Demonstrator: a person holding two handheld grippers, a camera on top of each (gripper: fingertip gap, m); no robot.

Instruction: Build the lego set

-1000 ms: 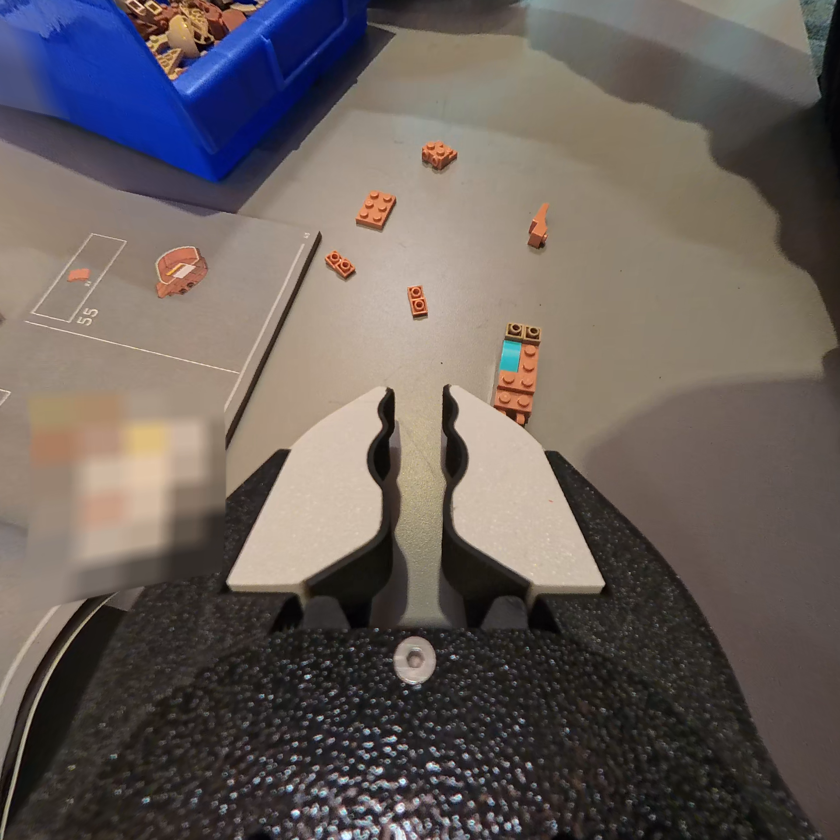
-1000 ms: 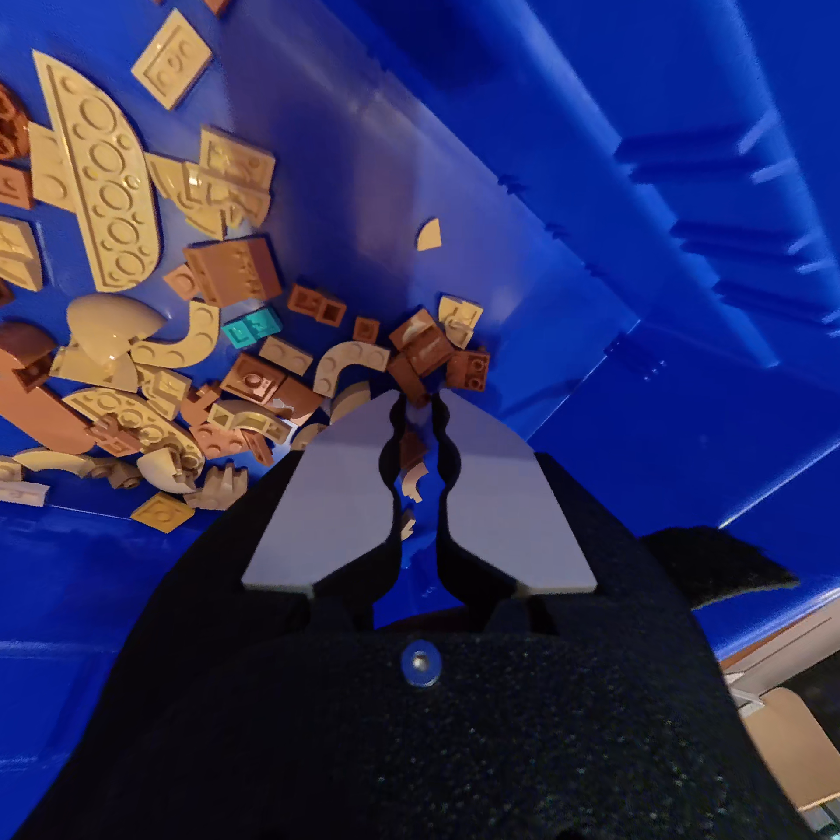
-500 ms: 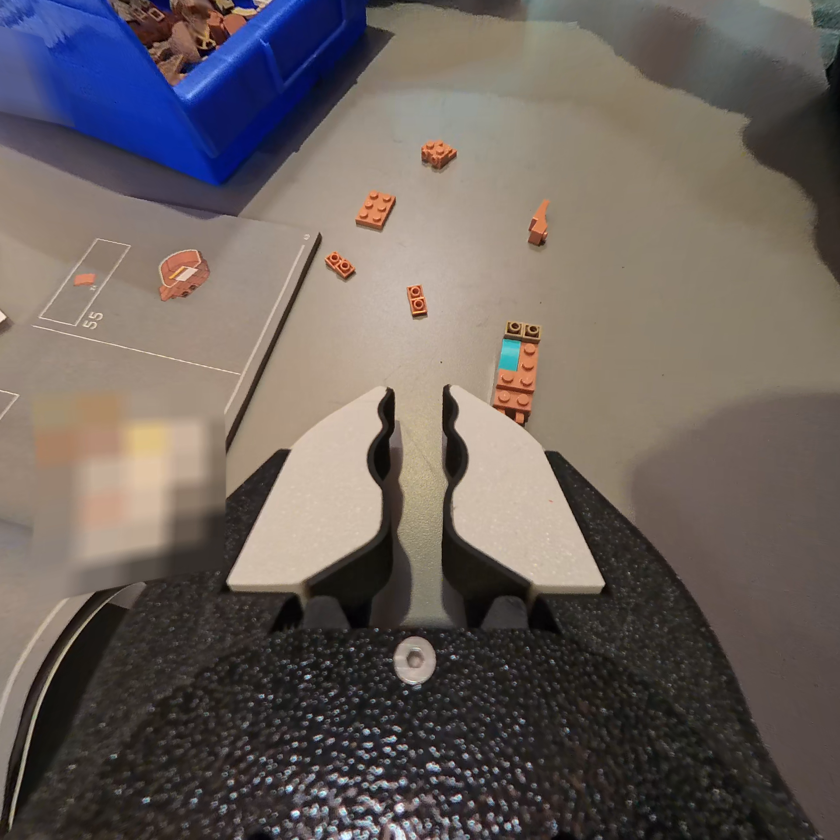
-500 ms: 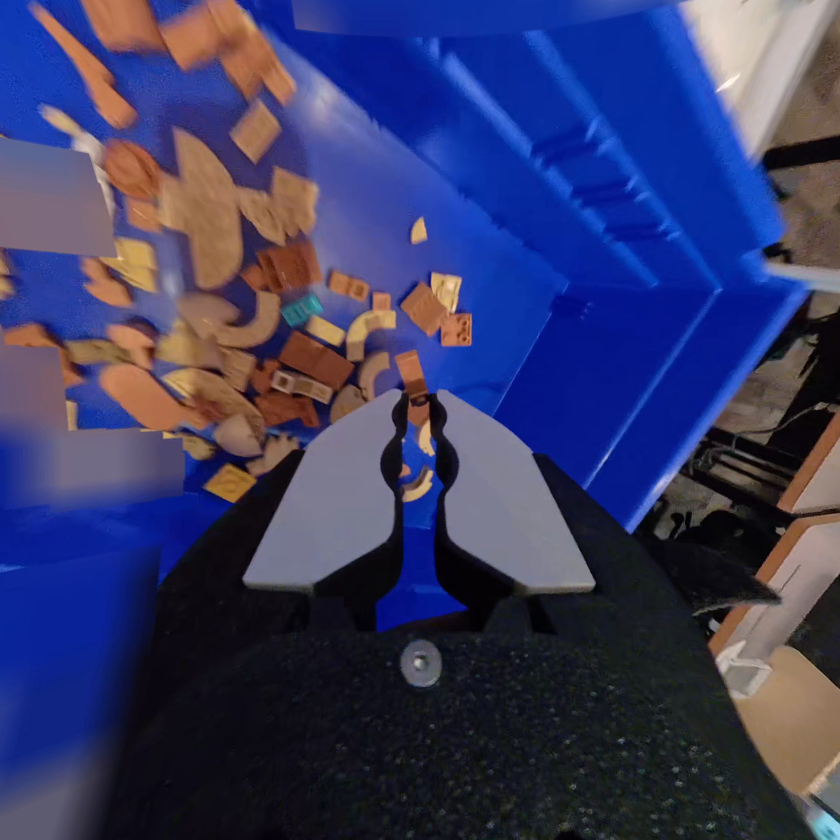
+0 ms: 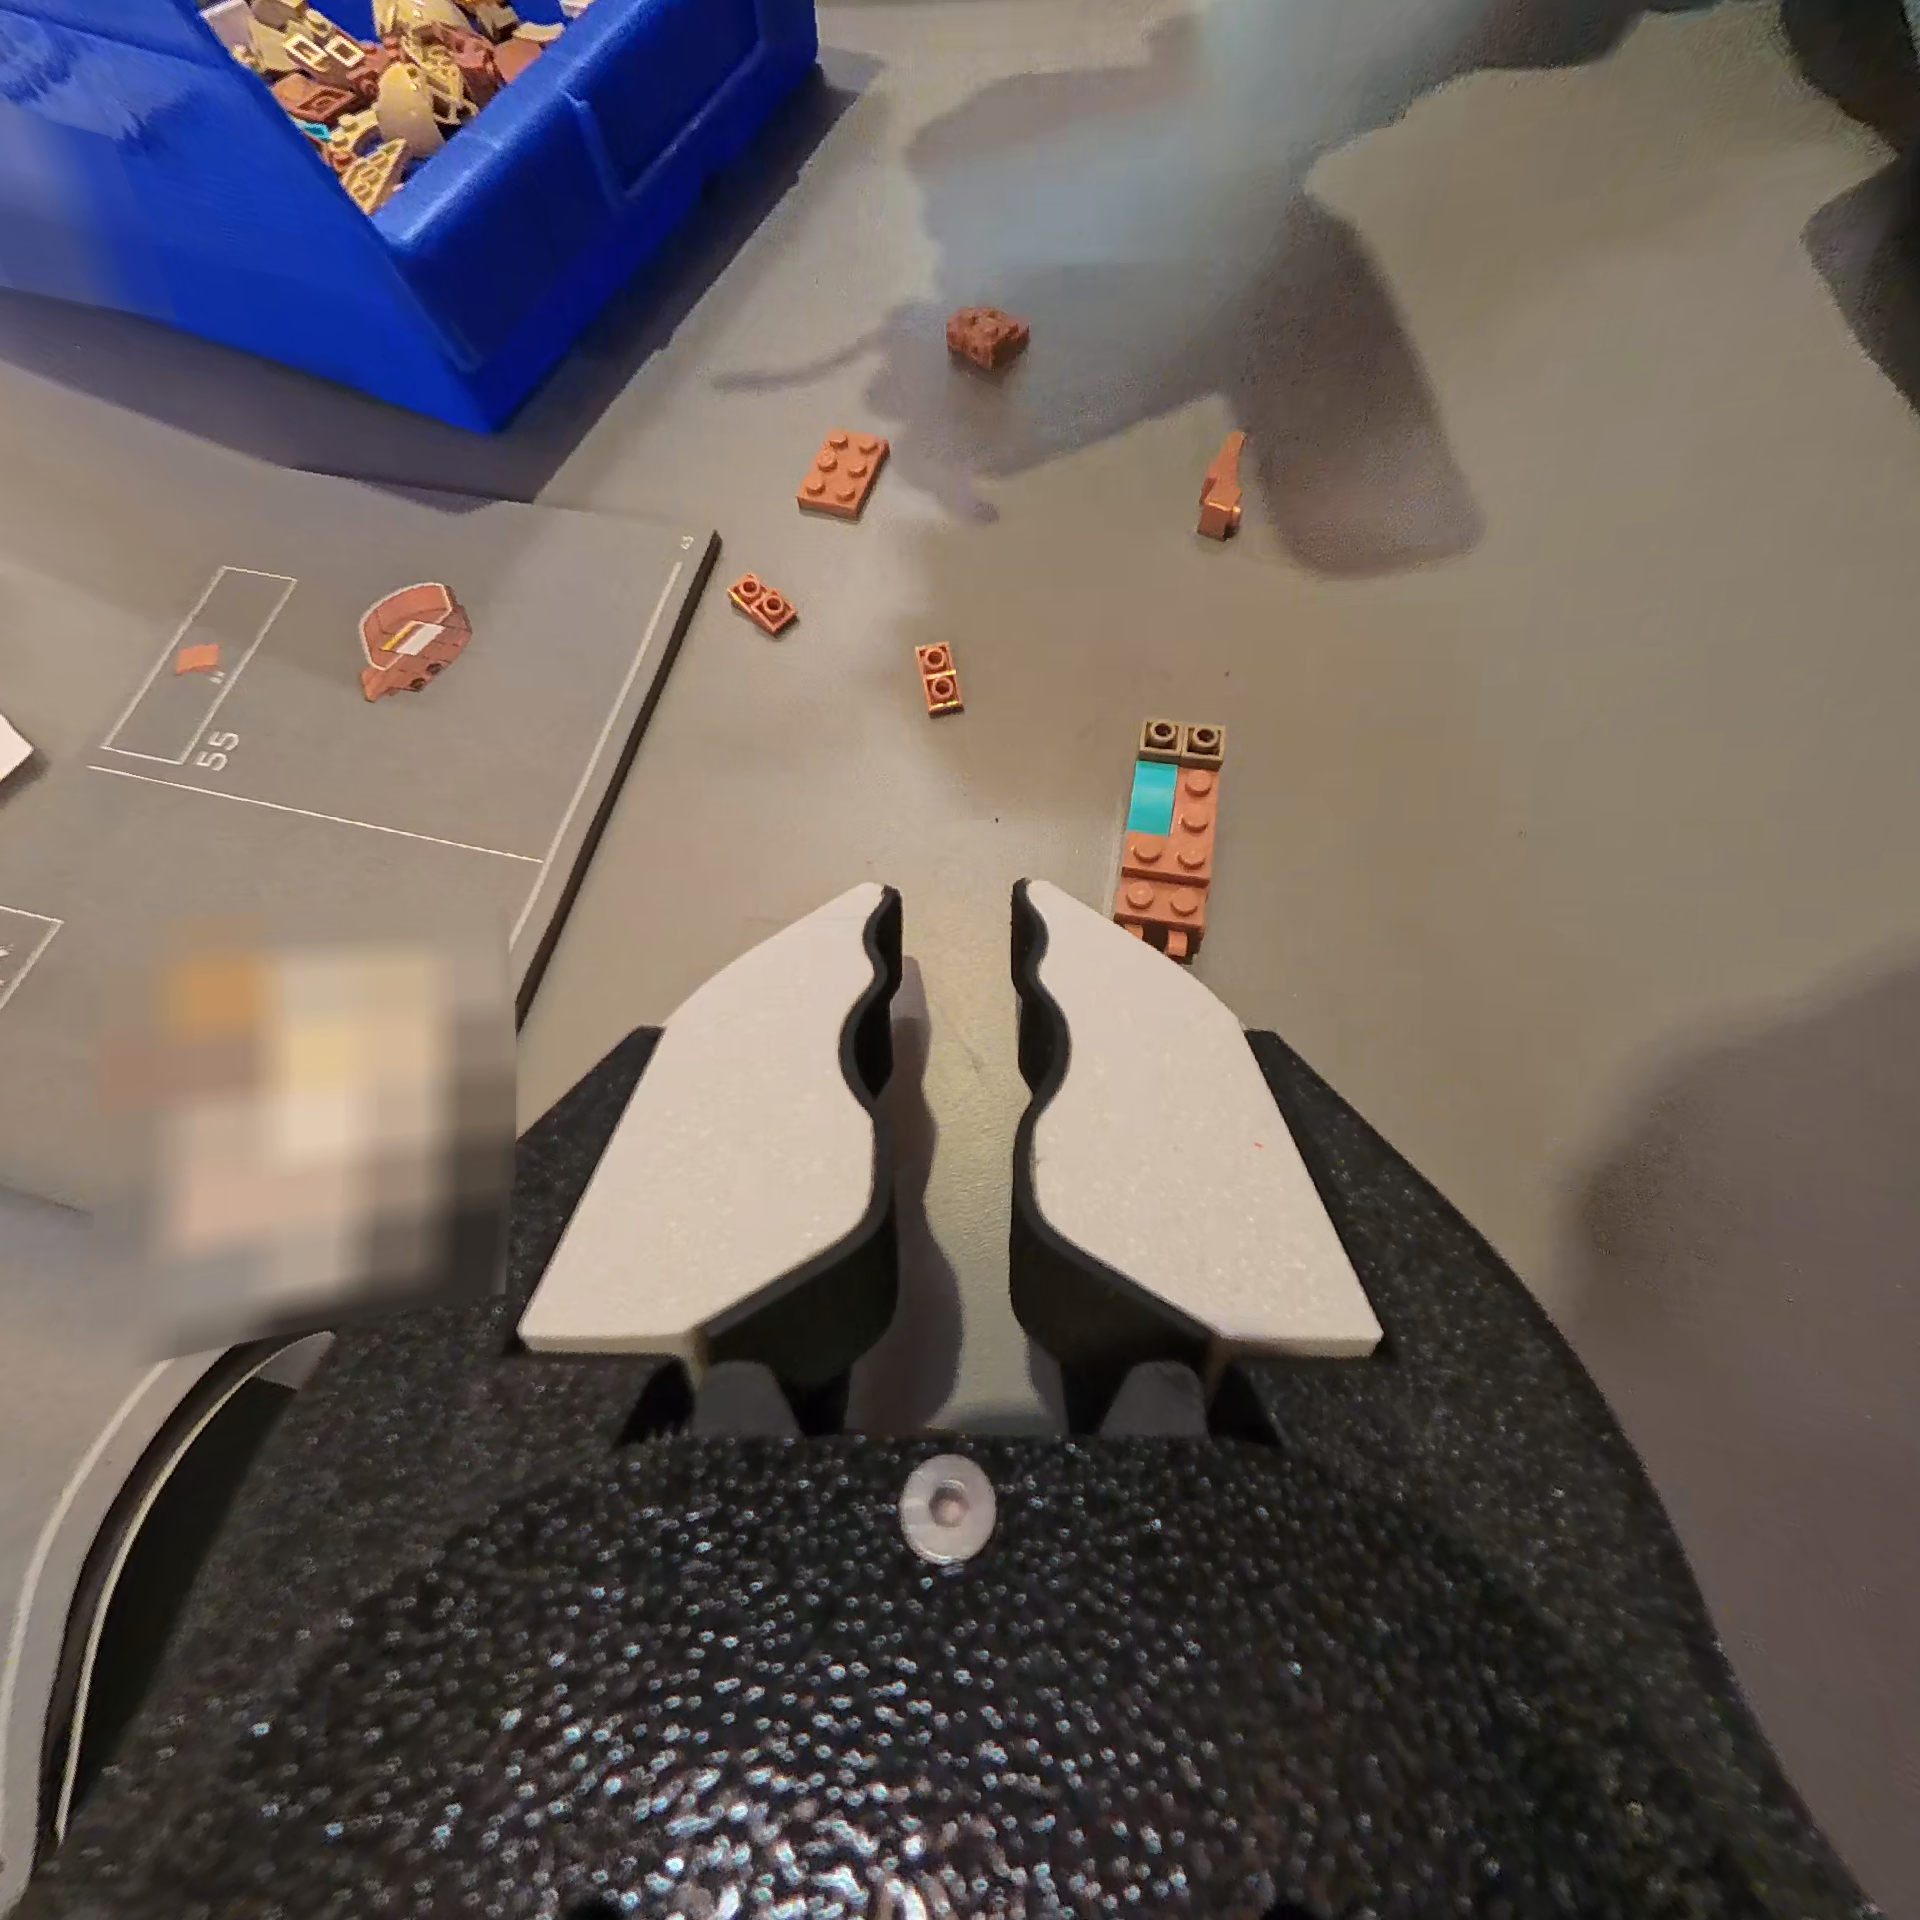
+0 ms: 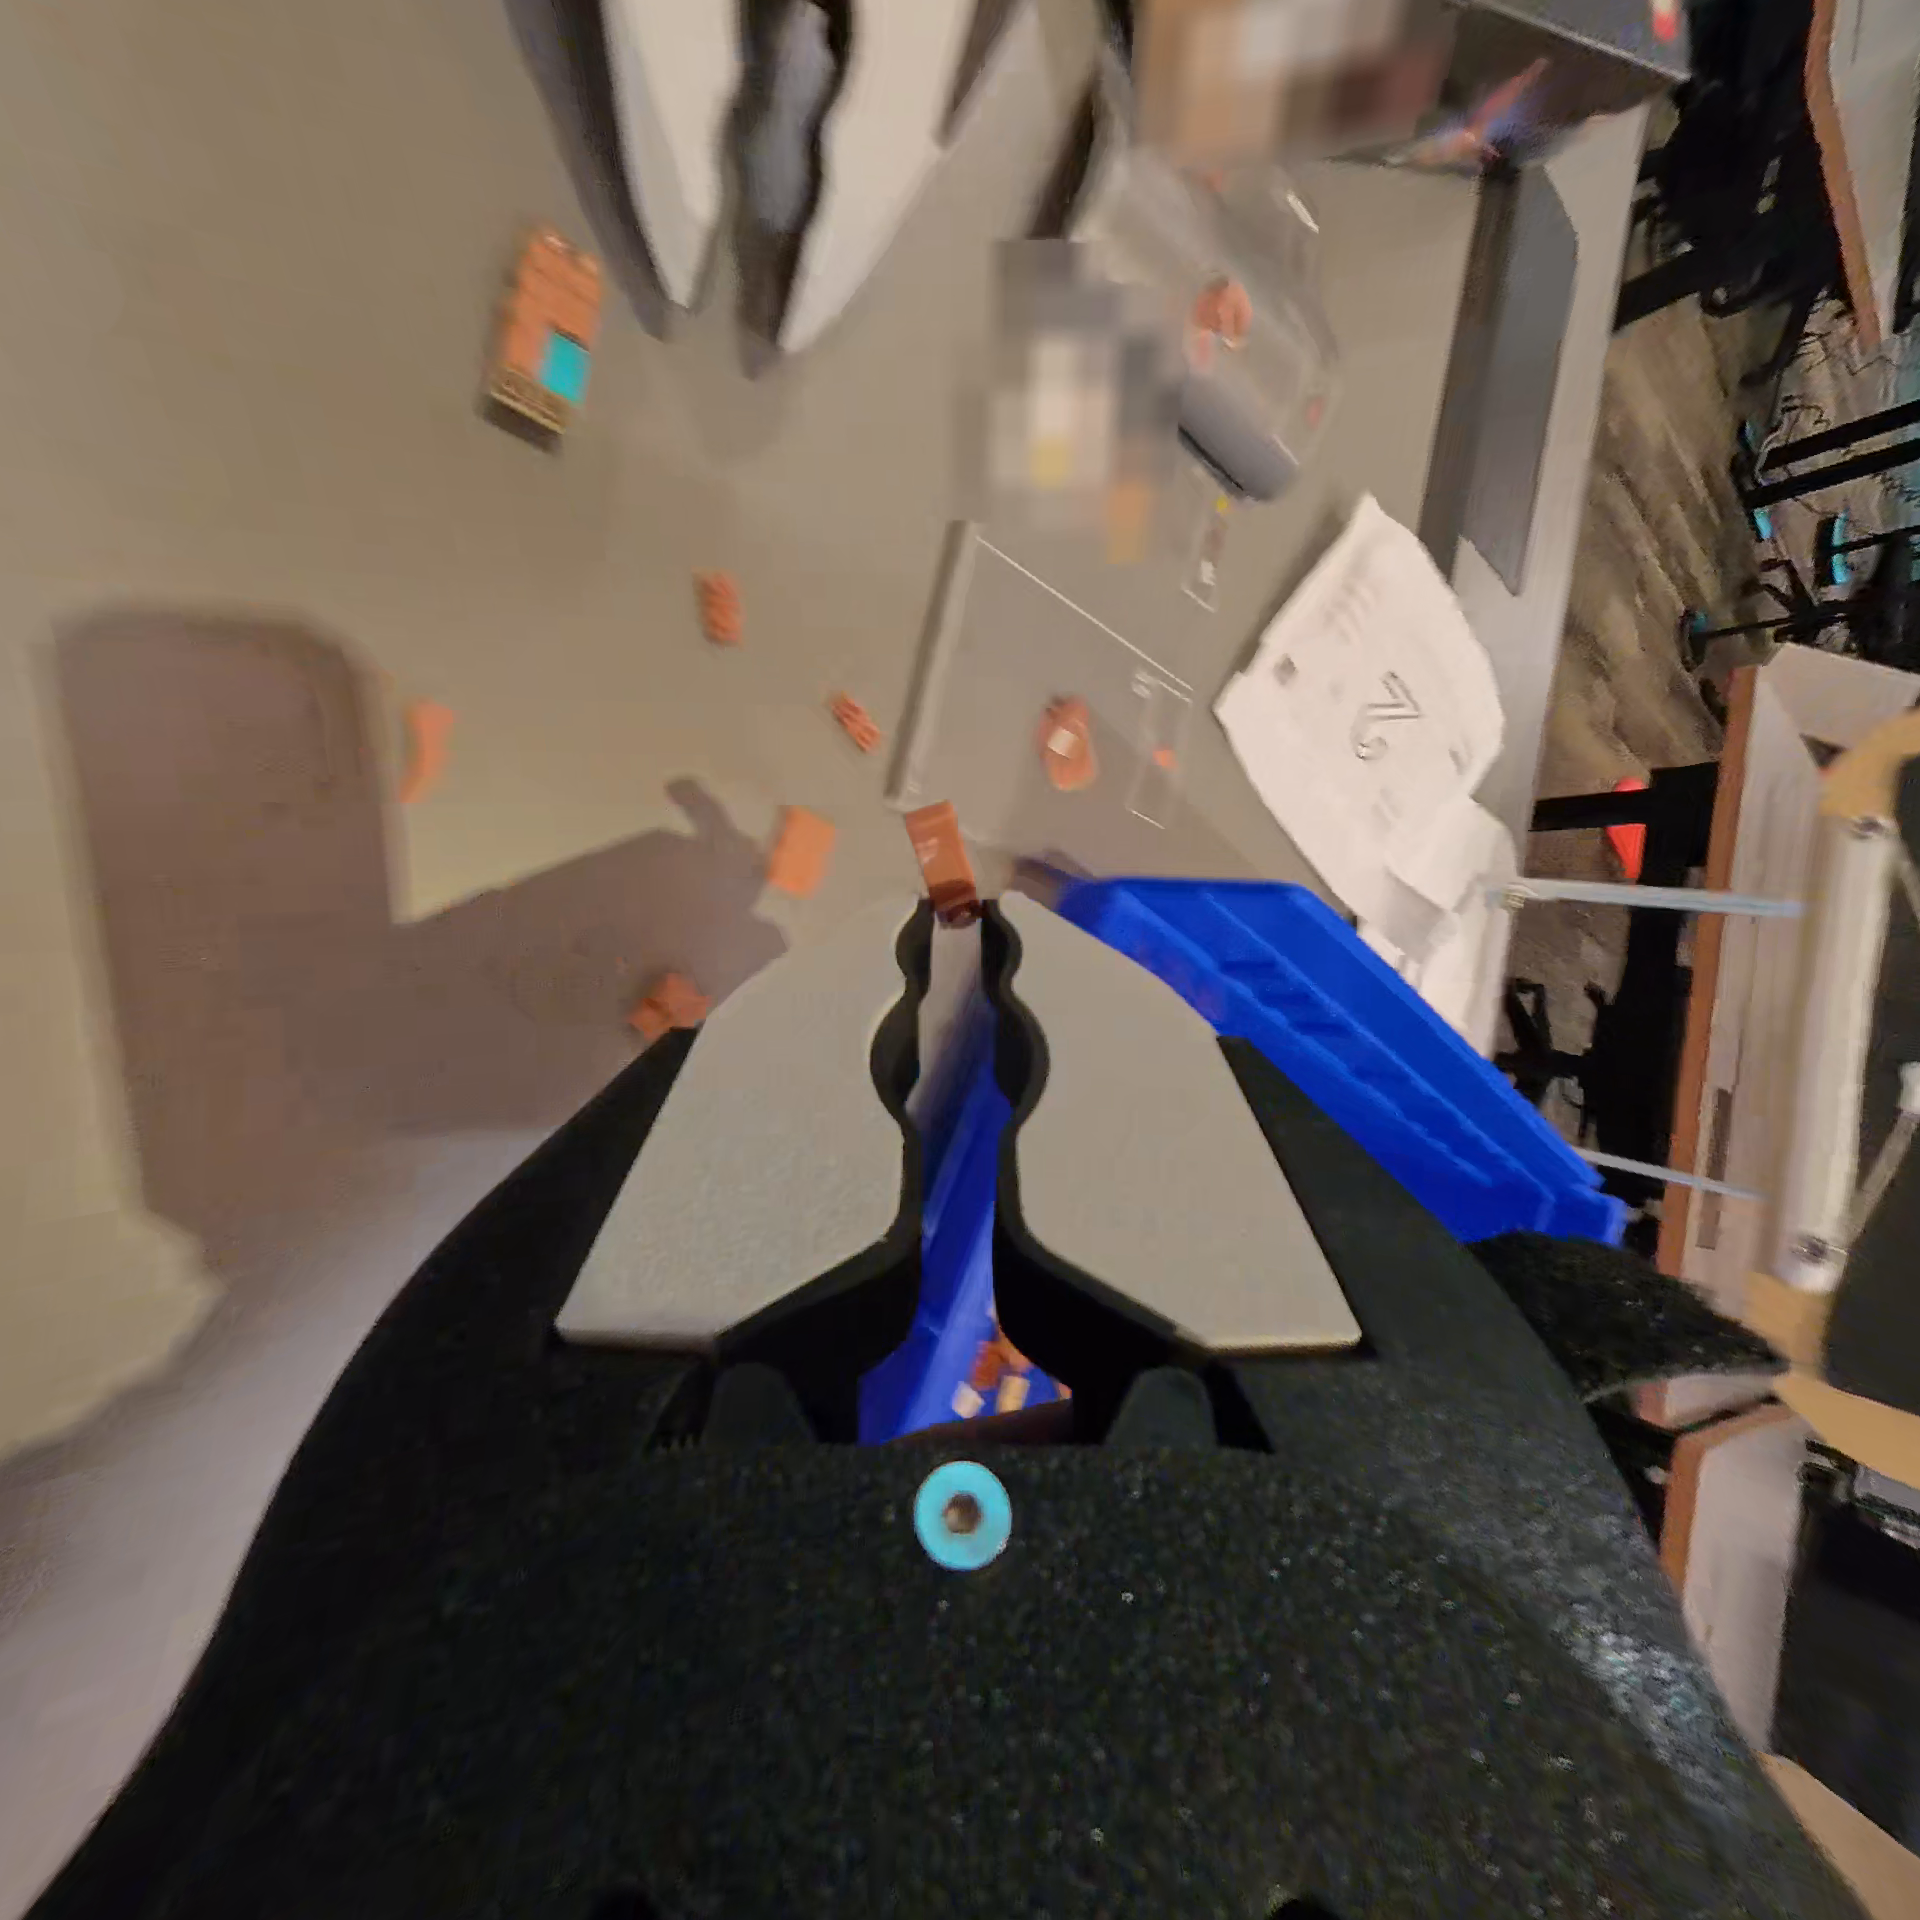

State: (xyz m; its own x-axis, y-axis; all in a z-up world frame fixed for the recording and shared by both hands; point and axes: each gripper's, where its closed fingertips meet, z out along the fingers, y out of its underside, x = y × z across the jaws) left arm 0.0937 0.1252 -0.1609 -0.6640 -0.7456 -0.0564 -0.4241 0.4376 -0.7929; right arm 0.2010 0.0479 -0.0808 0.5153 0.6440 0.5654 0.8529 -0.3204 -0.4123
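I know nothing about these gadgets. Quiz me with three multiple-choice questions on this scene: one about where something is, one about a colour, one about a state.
1. Where does the small built-up brick strip lie?
A. inside the bin
B. on the grey table, just beyond the left gripper, to its right
C. on the open booklet

2. What colour is the bin of loose pieces?
A. blue
B. red
C. white

3. What is the right gripper doing?
A. gaping wide, with nothing in it
B. pinching a sheet of paper
C. pinching a small reddish-brown piece at its fingertips

Answers: 1 B, the strip rests on bare table by the right fingertip; 2 A, its walls are bright blue; 3 C, the piece sticks out from between the nearly closed tips.
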